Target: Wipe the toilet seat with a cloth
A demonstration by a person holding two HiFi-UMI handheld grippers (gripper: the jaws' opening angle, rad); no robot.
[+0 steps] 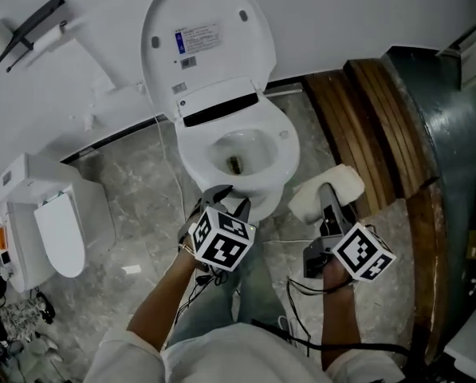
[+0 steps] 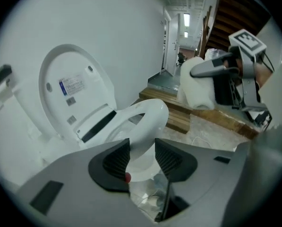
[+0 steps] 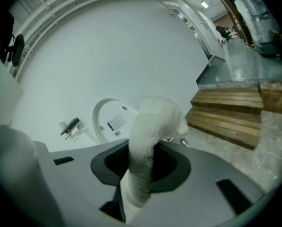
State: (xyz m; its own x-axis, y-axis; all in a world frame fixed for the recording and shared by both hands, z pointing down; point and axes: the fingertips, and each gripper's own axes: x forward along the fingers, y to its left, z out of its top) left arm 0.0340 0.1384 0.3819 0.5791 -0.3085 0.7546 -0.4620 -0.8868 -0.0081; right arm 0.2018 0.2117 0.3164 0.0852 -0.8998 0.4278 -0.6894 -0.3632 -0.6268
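Your left tongs (image 2: 141,155) are spread, gripping nothing. The front rim of the toilet seat (image 1: 284,150) shows through the gap; can't tell if they touch. Your right tongs (image 1: 328,206) are clenched on the white cloth (image 3: 148,136), which flops over the tips. The cloth is clear of the seat, just right of it, above the floor (image 1: 142,238). The lid (image 1: 198,38) is up.

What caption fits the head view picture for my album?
Right gripper holds a white cloth beside the open toilet.
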